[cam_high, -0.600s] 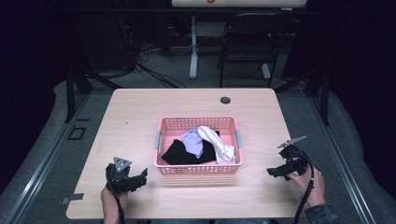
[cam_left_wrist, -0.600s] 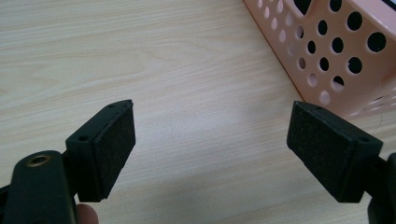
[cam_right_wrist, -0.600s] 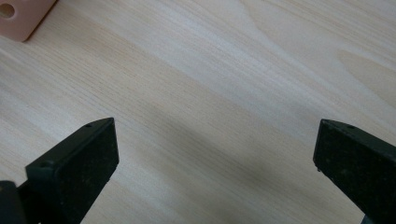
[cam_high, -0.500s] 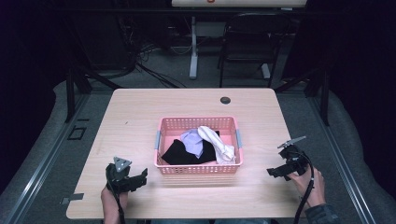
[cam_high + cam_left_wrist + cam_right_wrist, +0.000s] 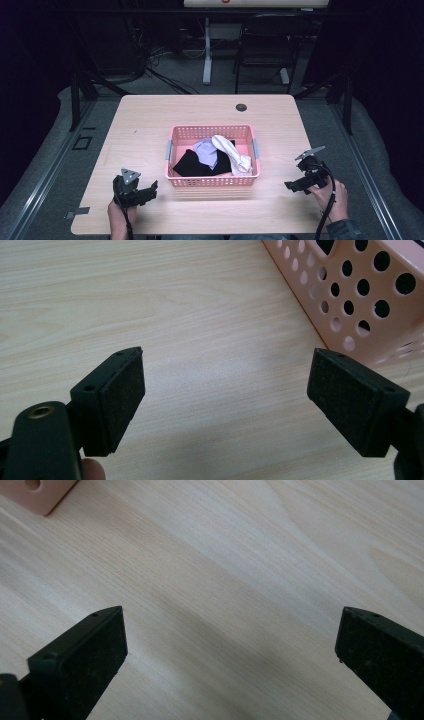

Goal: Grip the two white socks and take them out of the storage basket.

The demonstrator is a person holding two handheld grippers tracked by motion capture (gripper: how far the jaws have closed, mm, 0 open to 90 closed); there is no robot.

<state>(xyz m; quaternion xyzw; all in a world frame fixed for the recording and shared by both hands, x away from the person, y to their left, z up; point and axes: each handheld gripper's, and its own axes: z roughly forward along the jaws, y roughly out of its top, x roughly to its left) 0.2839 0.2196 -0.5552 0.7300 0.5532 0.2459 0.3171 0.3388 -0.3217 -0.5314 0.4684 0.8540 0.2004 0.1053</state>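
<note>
1. Pink perforated basket mid-table, holding black, lavender and white cloths.
2. Left gripper jaws wide apart, empty, near basket.
3. Right gripper jaws wide apart, empty.

A pink plastic basket with perforated walls and grey side handles sits upright at the middle of the tabletop, slightly nearer the front edge than the back. Inside lies a loose heap of clothing — a black garment spread across the front left, a pale lavender piece crumpled in the centre, and a white cloth draped toward the front right corner, reaching the rim there.
</note>
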